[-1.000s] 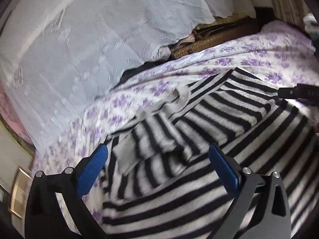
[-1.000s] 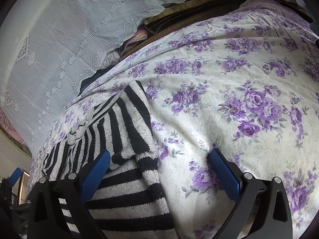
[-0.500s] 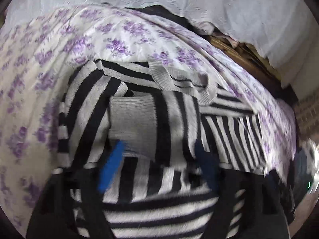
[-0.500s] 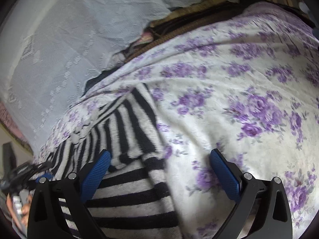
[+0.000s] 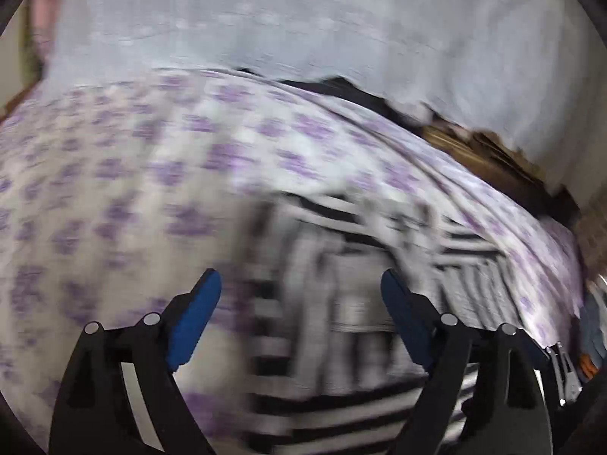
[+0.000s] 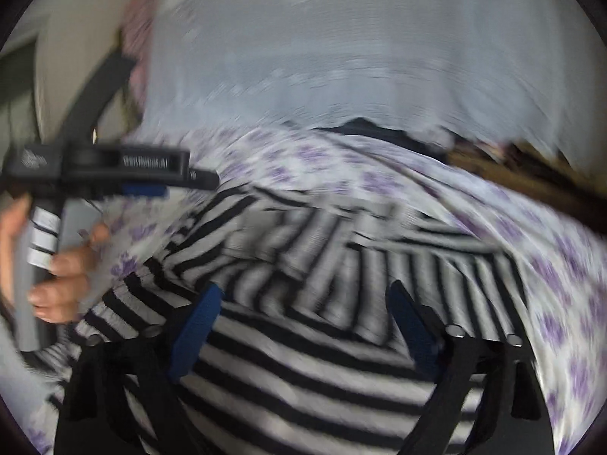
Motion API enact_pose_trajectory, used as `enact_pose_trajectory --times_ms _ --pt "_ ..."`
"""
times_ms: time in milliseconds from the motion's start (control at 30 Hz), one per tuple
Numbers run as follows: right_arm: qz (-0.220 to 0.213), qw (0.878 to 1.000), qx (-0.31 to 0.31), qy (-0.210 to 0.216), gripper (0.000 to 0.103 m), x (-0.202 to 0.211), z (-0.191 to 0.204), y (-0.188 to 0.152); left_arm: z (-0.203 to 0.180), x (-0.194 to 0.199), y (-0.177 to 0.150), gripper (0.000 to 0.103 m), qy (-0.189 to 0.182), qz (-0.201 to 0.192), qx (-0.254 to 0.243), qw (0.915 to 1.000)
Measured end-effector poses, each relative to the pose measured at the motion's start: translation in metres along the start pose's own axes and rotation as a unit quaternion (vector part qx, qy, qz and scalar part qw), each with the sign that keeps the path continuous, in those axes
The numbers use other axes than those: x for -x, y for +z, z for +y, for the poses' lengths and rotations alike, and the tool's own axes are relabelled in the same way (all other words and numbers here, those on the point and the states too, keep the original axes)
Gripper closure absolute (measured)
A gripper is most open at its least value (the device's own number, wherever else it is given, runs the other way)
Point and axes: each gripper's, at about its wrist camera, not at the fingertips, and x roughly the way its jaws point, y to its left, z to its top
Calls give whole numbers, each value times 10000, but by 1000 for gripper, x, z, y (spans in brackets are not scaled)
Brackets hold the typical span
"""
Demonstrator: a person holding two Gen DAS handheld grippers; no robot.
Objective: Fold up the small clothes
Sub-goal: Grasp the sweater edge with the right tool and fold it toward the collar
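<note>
A black-and-white striped sweater (image 6: 322, 303) lies on a bedsheet with purple flowers (image 6: 550, 265), its sleeves folded in over the body. It also shows, blurred, in the left wrist view (image 5: 360, 303). My left gripper (image 5: 301, 284) is open and empty, above the sweater's left edge. In the right wrist view the left gripper (image 6: 151, 182) shows from the side, held in a hand at the left. My right gripper (image 6: 303, 299) is open and empty, low over the sweater's body. Both views are blurred by motion.
A white lace cloth (image 5: 303, 19) hangs behind the bed. A dark gap and brown wooden furniture (image 5: 485, 155) lie along the bed's far edge. The flowered sheet (image 5: 114, 189) spreads out to the left of the sweater.
Both grippers have swung round. The left one has moved left, toward the sweater's left edge. The right one has moved from the sweater's right edge to over its middle. Both stay open.
</note>
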Motion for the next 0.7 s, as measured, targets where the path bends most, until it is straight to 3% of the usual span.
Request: enact_pose_trajectory --times_ms 67,200,300,333,367,400,467,533,567,600,633,667,700 --pt "277 9993 248 -55 38 -23 19 8 19 -15 -3 19 41 208 135 9997" --pt "758 9941 664 -394 39 -58 44 10 42 -67 -12 20 288 822 339 9956" --pt "912 9914 743 -576 42 -68 43 12 26 -68 -11 20 618 640 -188 9959" --pt "916 9913 738 -587 48 -71 44 14 23 -68 -13 19 686 608 -248 9955" --pt "908 9909 734 -676 70 -72 41 15 23 -70 -14 18 719 622 -254 9951" --pt "888 9908 694 -742 76 -77 40 21 24 -72 -14 17 692 639 -218 9953" --pt "737 9947 181 -698 88 -68 18 26 30 -71 -13 15 619 664 -125 9958" --pt "595 9931 -760 -658 89 -51 -25 25 33 -72 -13 14 609 663 -104 9959" --pt "602 9880 -1271 -645 87 -45 -49 17 31 -72 -13 12 654 647 -143 9957" --pt "662 9794 -1817 -586 73 -41 -74 5 29 -71 -14 11 674 645 -182 9955" --pt "794 9676 -2346 -492 69 -38 -99 -10 28 -72 -16 11 735 636 -238 9950" --pt "1018 9531 -2805 -504 71 -36 -125 -32 27 -73 -17 10 775 625 -274 9947" --pt "1006 9486 -2978 -354 73 -33 -134 -44 26 -73 -17 10 793 615 -295 9945"
